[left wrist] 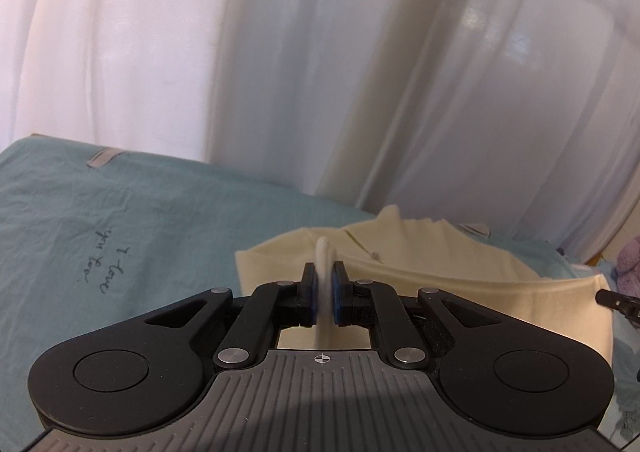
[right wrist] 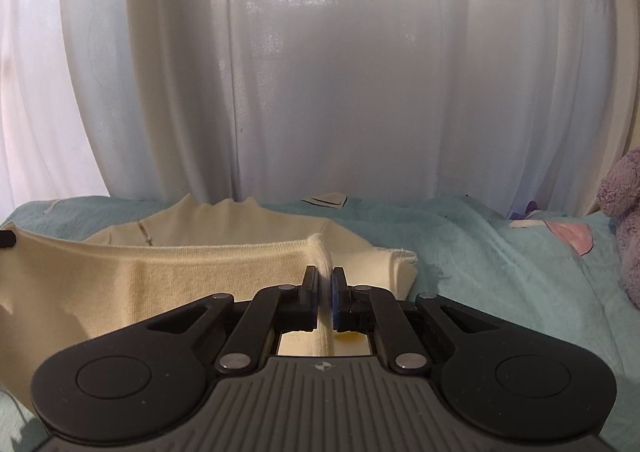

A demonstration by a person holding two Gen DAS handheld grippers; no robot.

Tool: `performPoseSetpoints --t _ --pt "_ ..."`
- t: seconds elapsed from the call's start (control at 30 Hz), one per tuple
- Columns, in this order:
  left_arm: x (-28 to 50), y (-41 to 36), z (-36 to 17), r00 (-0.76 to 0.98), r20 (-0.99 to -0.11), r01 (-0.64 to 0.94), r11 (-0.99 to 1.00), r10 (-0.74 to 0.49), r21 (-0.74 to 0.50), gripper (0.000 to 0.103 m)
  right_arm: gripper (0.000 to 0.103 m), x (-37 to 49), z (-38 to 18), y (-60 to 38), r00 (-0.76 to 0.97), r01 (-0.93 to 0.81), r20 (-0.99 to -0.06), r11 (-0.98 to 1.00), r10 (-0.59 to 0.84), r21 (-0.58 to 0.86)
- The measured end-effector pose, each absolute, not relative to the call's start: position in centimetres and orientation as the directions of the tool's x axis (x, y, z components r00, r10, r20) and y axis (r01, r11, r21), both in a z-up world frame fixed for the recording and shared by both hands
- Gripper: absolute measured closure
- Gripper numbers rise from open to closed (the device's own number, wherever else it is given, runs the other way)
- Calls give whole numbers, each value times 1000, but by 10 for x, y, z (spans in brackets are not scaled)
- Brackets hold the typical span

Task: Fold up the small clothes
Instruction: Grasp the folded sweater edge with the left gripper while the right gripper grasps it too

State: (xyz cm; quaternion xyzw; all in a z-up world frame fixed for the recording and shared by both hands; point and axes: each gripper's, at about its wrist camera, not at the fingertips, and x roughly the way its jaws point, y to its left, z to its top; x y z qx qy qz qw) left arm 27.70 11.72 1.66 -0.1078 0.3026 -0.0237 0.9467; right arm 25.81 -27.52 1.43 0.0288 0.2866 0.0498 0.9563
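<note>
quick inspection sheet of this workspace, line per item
surface: teal bedsheet, wrinkled, with handwriting printed on it
job's things: cream garment, its near hem lifted, collar end lying toward the curtain
clutter: purple plush toy at the right edge
grippers: left gripper and right gripper each shut on a corner of the hem
cables: nothing seen
surroundings: white sheer curtain behind the bed
</note>
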Motion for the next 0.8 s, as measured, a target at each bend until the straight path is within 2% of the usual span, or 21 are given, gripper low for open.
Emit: performPoseSetpoints --t 0.2,0.33,0.6,0.73,0.8 --pt "321 112 -17 757 -648 -51 979 -91 -197 94 97 306 -10 -268 784 -51 -616 997 75 56" --pt "328 112 -26 744 -663 -22 988 -85 -152 94 98 317 -24 -261 753 -78 -655 997 57 -4" --pt "344 119 -45 704 -706 -39 988 -80 -151 94 98 336 -41 -258 721 -102 -690 995 66 -11" --pt "348 123 -13 747 -654 -41 975 -116 -220 94 98 339 -29 -259 754 -117 -653 993 71 -28" --pt "360 118 9 792 -601 -15 981 -106 -192 94 98 350 -15 -260 783 -103 -618 995 71 -17"
